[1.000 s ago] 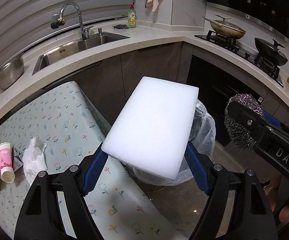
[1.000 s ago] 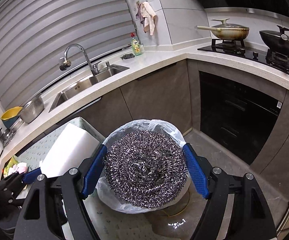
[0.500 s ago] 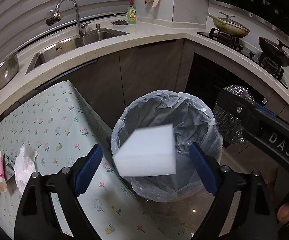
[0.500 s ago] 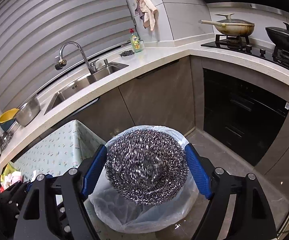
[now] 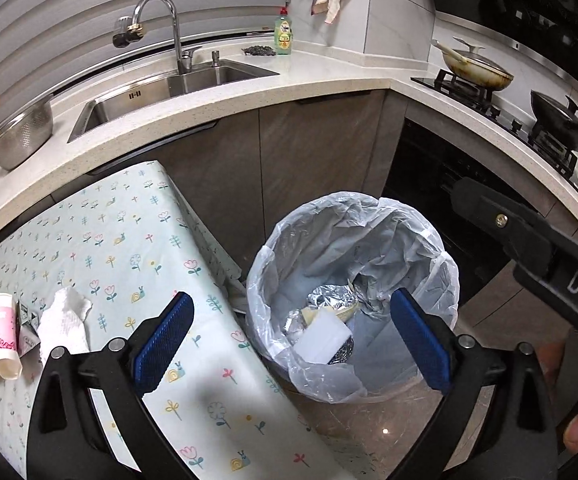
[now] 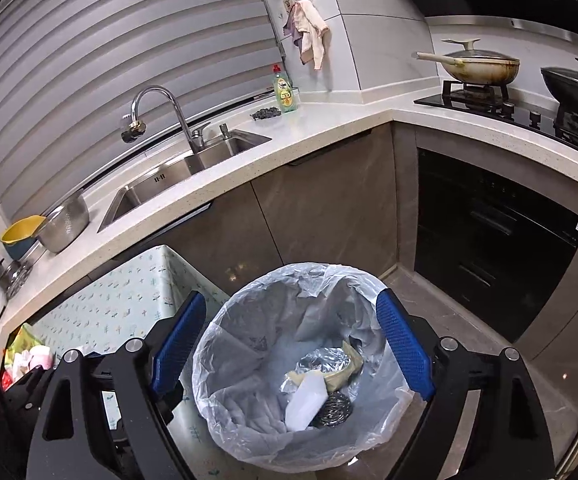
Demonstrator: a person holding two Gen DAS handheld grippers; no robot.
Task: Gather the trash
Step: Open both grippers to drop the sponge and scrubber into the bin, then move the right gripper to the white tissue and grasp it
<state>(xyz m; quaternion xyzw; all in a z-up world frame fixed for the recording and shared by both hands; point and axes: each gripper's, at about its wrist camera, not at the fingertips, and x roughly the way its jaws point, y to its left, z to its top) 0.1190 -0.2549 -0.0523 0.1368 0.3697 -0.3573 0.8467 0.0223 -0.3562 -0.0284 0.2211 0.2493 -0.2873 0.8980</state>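
Both tools hang wide apart and hold nothing over the trash bin.

The surface (image 5: 101,240) at 9 o'clock has a paper cup (image 5: 3,336) and a tissue (image 5: 65,320) to collect. The bin (image 5: 353,216) holds the white sponge (image 5: 323,338) and the scrubber (image 6: 335,408). The left tool (image 5: 289,340) and right tool (image 6: 291,350) sit close, so they could bump, or snag the thin bag.
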